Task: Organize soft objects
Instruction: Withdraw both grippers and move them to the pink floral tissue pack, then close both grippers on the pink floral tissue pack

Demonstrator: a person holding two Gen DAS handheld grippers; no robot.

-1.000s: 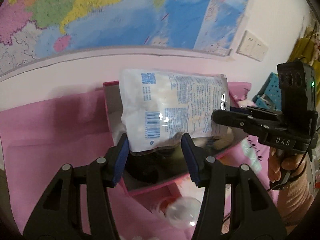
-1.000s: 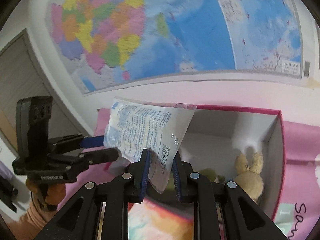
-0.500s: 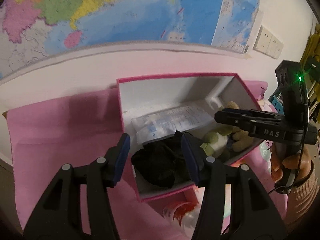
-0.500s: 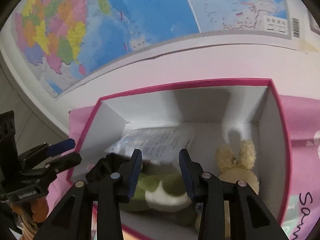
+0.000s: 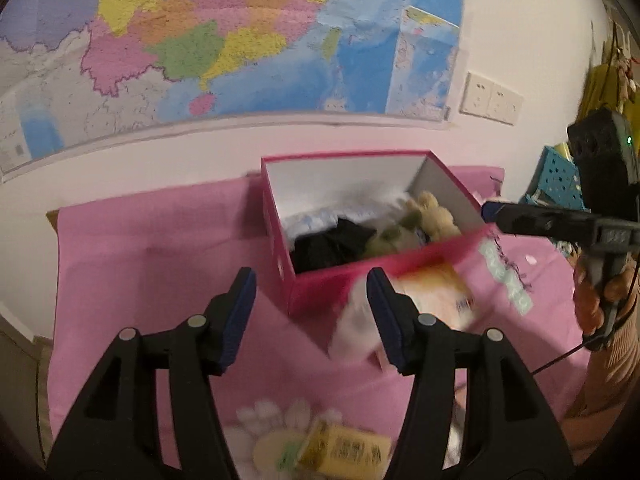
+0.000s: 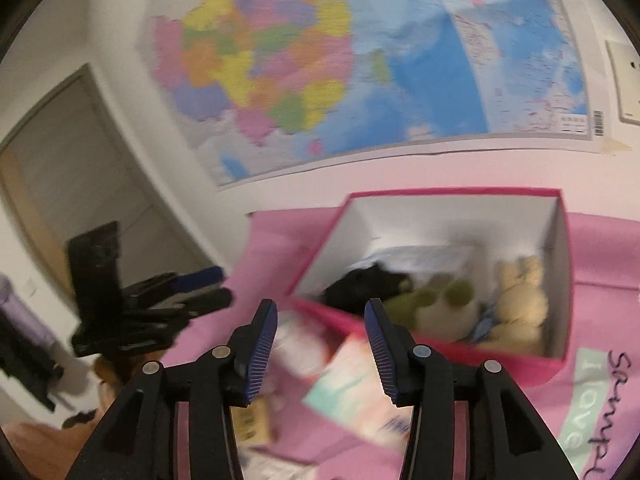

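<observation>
Left gripper (image 5: 310, 310) was held level above the pink cloth (image 5: 160, 248), jaws spread wide, nothing between them, aimed at the near left corner of the pink box (image 5: 344, 156). Right gripper (image 6: 320, 344) hovered at the box's front wall, jaws also wide and empty. In the box: white packet (image 6: 424, 258) flat at the back, black soft item (image 6: 368, 284) at left, green plush (image 6: 436, 304) in the middle, cream bunny (image 6: 520, 300) at right. Blurred tissue pack (image 6: 356, 392) lay on the cloth just in front of the box.
</observation>
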